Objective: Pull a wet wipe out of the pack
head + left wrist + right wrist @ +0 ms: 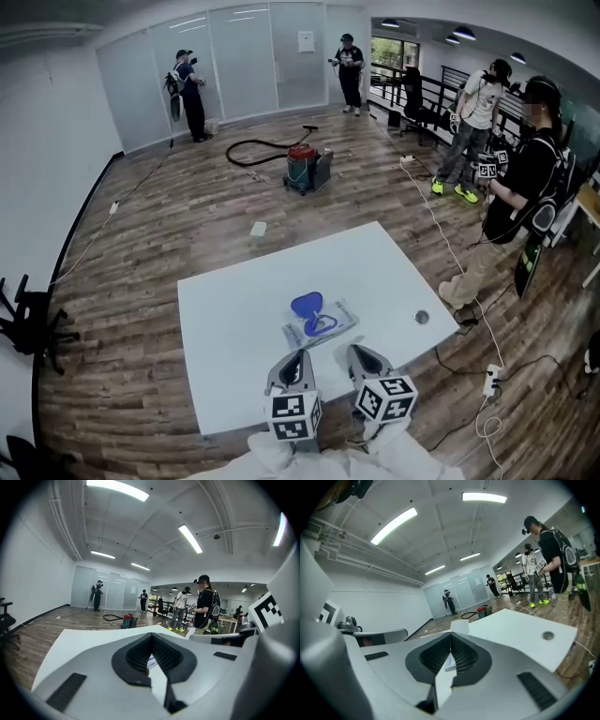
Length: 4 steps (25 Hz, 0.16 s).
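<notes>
The wet wipe pack lies flat on the white table, its blue lid flipped open toward the far side. My left gripper and right gripper hover side by side just short of the pack's near edge, touching nothing. In the left gripper view the left gripper has its jaw tips together, and a sliver of the pack shows through the slit below them. The right gripper is shut too, with the pack glimpsed behind its pads.
A round cable hole sits in the table at the right. A red and teal vacuum cleaner with its hose stands on the wooden floor beyond. Several people stand around the room, one close at the right. An office chair is at the left.
</notes>
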Motion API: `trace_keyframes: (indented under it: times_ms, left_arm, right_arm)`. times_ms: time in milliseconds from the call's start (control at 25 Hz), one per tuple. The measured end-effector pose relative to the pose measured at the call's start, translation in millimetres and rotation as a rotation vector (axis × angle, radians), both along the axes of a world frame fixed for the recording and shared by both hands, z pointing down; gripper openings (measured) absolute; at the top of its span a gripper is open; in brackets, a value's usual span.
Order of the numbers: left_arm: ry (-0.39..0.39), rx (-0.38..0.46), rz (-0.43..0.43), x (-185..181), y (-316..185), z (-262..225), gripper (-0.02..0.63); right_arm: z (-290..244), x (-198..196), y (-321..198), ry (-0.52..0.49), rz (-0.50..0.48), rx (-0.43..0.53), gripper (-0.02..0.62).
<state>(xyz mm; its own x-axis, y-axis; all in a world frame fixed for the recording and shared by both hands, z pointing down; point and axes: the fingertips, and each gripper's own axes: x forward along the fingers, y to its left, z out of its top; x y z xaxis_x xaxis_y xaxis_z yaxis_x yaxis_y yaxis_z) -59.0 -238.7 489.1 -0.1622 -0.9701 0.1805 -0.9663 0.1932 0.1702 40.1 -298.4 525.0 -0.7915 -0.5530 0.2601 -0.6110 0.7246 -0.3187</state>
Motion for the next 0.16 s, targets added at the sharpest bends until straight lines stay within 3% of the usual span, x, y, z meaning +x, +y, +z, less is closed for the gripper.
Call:
trace_keyframes:
  times_ms: [160]
  left_arm:
    - [0.003,-0.004,0.009,-3.2,1.7,-0.3,0.000]
  right_arm:
    - [0.6,-3.2,3.2,0.003,-0.002,-0.003,0.011]
